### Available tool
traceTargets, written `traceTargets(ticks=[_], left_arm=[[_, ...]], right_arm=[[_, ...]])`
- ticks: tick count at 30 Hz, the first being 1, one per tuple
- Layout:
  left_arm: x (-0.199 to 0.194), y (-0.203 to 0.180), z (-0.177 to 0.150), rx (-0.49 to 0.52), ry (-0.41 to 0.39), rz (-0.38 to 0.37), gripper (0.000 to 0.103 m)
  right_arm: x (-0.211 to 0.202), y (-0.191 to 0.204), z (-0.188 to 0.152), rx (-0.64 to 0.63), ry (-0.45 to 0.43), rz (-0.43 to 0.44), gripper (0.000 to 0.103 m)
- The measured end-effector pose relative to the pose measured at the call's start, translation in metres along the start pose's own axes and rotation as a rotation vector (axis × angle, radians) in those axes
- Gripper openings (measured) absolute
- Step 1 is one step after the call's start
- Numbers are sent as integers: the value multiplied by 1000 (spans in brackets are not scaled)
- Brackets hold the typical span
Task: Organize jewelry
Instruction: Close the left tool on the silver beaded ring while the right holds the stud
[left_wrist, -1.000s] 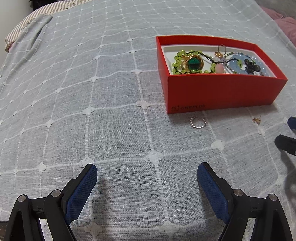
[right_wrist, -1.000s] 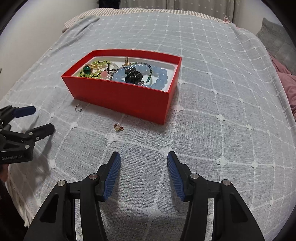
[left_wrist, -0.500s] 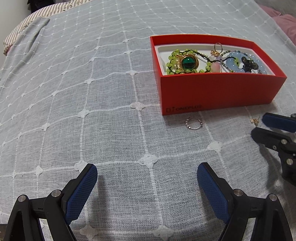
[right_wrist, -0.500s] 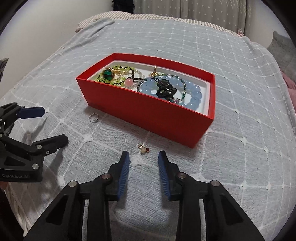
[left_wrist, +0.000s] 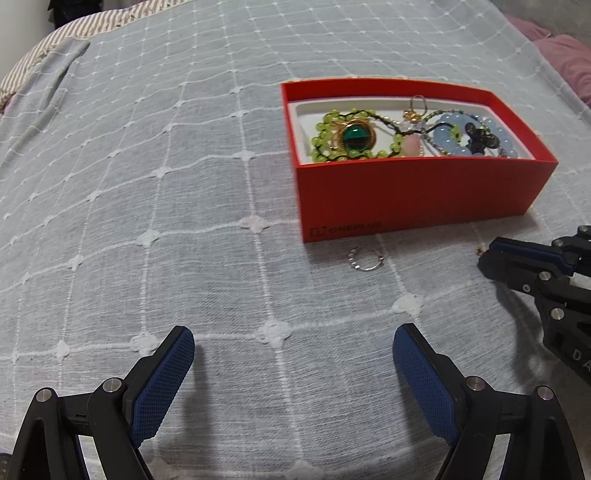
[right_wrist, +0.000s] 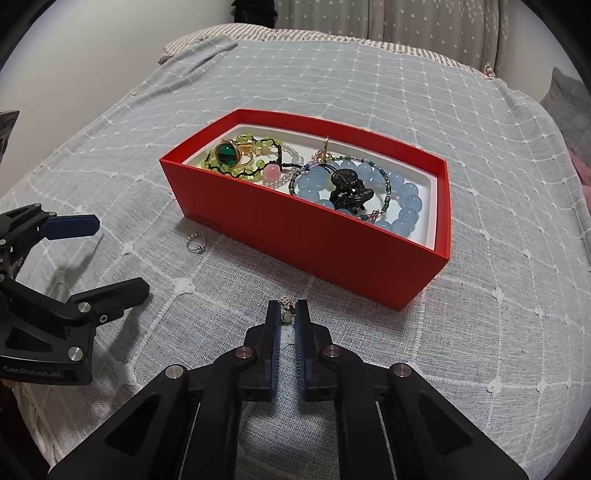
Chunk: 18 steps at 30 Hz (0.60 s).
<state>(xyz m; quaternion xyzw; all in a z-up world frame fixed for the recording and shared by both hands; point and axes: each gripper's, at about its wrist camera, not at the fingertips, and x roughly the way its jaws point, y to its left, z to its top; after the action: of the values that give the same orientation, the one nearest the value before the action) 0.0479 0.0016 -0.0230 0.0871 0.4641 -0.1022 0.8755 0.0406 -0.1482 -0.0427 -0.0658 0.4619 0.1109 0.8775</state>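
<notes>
A red box (left_wrist: 417, 195) (right_wrist: 306, 236) on the bed holds several bracelets, a green-stone ring (right_wrist: 227, 154) and a dark clip (right_wrist: 347, 188). A small gold earring (right_wrist: 285, 308) lies in front of the box, between the nearly closed fingers of my right gripper (right_wrist: 287, 312) (left_wrist: 491, 258), which is shut on it at cloth level. A silver beaded ring (left_wrist: 365, 258) (right_wrist: 195, 243) lies on the cloth by the box's near corner. My left gripper (left_wrist: 293, 354) (right_wrist: 107, 258) is open and empty, short of the silver ring.
The bed is covered by a grey cloth (left_wrist: 166, 184) with a white grid. A striped pillow (right_wrist: 280, 35) lies at the far end. Pink bedding (left_wrist: 565, 59) lies at the right edge.
My right gripper has moved forward to the gold earring and closed its fingers around it. My left gripper has shifted slightly and stayed open.
</notes>
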Motion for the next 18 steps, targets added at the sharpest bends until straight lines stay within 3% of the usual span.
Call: traceTargets(ticks=[3,9,13,18], left_arm=[[0,-4,1,-3,-10,-33,91],[5,-8,6,-56,-8,-157,77],[11,-13,10,-52,-12,-144,65],[17,-12,15,-40,-21,-130,57]], right_arm=[[-4,-4,-1,10,3,-4,8],[-19,-17,-7,38,2,3,8],[-28,-23,-10,43,-3,7,8],[-34,-27,-14,46,1,9,8]])
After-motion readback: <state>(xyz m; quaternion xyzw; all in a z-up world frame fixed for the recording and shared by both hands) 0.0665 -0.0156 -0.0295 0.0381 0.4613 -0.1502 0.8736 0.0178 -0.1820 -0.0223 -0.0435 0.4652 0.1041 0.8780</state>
